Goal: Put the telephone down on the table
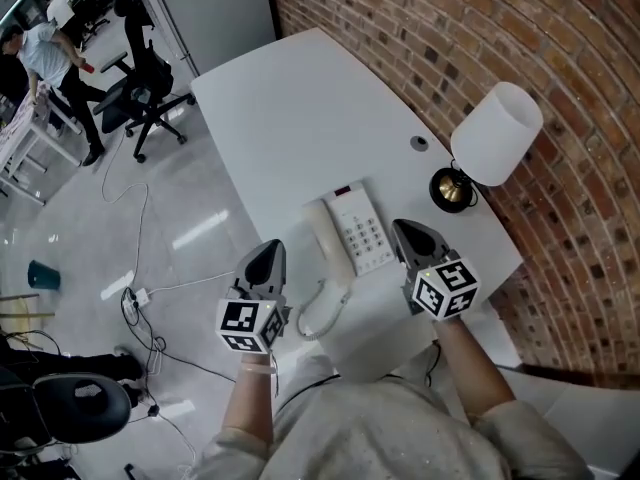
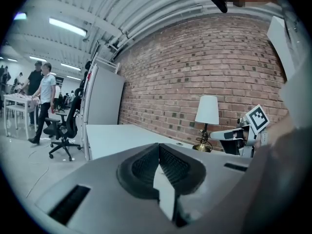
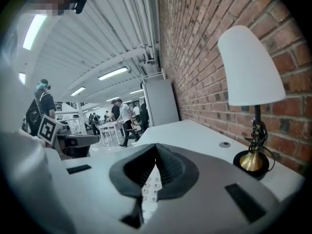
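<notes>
- Telephone [image 1: 350, 236] placement looks done: it is seen resting flat on the white surface [image 1: 300, 108], with the handset [image 1: 325, 238] lying in its cradle on the left side of the keypad.
- The telephone is flanked by both grippers. The left gripper [image 1: 268, 253] is clenched on nothing, and so is the right gripper [image 1: 408, 233].
- The telephone's long axis is laid away from the person, roughly in line with the way both grippers point.
- In the head view the right gripper is placed just beside the keypad edge. The left gripper is set a little further off, near the surface's edge on the handset side.
- The curly cord [image 1: 318, 313] is looped towards the person, and its near end cannot be traced.
- From the left gripper view the telephone is hidden by the gripper's own body. From the right gripper view only a few keys are glimpsed below the closed jaws.
- How high either gripper is held above the surface cannot be judged.
</notes>
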`<state>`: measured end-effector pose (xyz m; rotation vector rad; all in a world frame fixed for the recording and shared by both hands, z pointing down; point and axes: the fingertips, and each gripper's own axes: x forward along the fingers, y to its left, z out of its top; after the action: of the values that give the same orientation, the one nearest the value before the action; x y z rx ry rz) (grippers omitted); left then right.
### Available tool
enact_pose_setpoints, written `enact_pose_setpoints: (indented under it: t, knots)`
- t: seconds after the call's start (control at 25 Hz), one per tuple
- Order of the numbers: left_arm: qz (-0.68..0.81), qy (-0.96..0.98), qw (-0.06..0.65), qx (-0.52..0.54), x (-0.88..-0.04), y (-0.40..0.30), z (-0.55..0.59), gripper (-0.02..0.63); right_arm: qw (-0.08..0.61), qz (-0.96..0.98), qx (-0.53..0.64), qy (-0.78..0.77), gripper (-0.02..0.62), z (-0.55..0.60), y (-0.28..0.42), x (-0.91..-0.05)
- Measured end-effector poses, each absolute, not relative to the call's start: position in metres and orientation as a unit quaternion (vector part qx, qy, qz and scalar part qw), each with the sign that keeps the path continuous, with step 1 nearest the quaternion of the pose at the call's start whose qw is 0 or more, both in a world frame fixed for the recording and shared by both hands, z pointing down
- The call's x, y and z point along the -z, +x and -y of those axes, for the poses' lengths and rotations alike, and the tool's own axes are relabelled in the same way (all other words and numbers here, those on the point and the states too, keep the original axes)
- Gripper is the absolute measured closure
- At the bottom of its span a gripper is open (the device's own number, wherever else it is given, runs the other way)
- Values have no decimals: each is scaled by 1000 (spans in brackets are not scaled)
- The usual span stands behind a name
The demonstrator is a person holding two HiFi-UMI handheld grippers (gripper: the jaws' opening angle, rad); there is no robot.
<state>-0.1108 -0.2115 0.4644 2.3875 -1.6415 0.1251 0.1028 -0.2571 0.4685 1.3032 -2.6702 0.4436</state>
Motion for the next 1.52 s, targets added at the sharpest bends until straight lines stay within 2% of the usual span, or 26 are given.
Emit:
enact_pose_setpoints:
  t: [0.32, 1.52]
  knots:
    - [587, 807, 53, -44, -433, -126, 207, 601, 58, 893, -99, 434, 591, 257, 107, -441]
    - [645, 764, 18, 0, -390, -163, 203, 601, 26, 897, -66, 437, 591, 255, 106, -413]
